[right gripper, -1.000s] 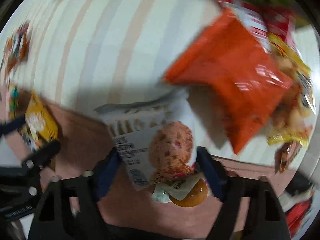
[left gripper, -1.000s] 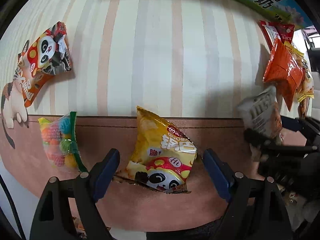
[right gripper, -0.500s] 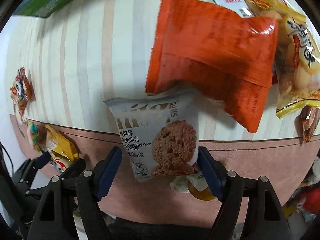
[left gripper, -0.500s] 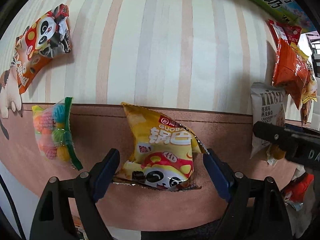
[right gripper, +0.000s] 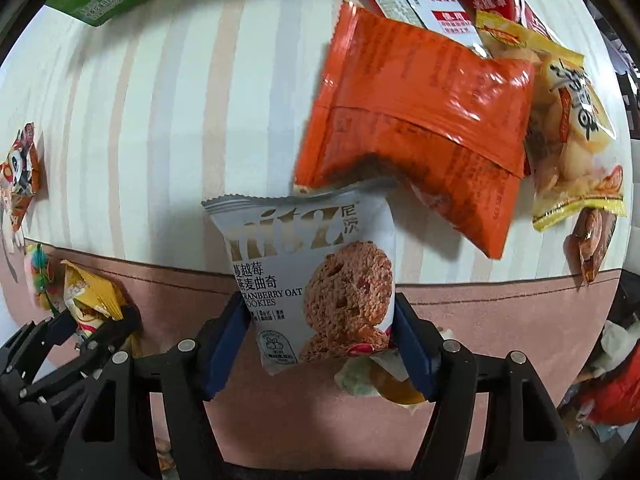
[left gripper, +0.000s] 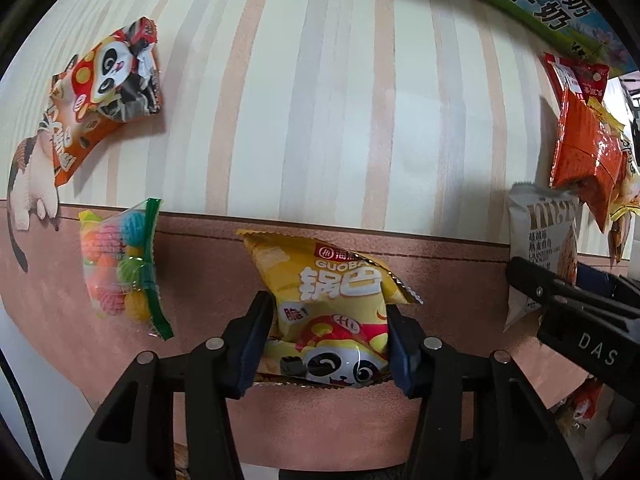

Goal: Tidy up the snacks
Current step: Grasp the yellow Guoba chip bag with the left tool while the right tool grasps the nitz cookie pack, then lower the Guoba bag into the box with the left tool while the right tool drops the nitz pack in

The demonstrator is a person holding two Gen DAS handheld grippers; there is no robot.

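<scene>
A yellow panda snack bag lies on the pink band of the striped cloth. My left gripper points down over it, its jaws closing, and both blue pads press the bag's lower sides. The same bag and left gripper show at the far left of the right wrist view. A grey cranberry oat cookie packet sits between the pads of my right gripper. Those jaws are closing too, and the pads touch the packet's edges. This packet also shows at the right of the left wrist view.
A pile of snacks lies at the right: an orange packet, a red and white packet, a yellow bag. A small wrapped sweet lies under the cookie packet. At the left are a candy bag and an orange panda bag.
My left jaws came in from wide apart and now pinch the yellow bag. My right jaws narrowed from a gap onto the cookie packet's edges, near the orange packet.
</scene>
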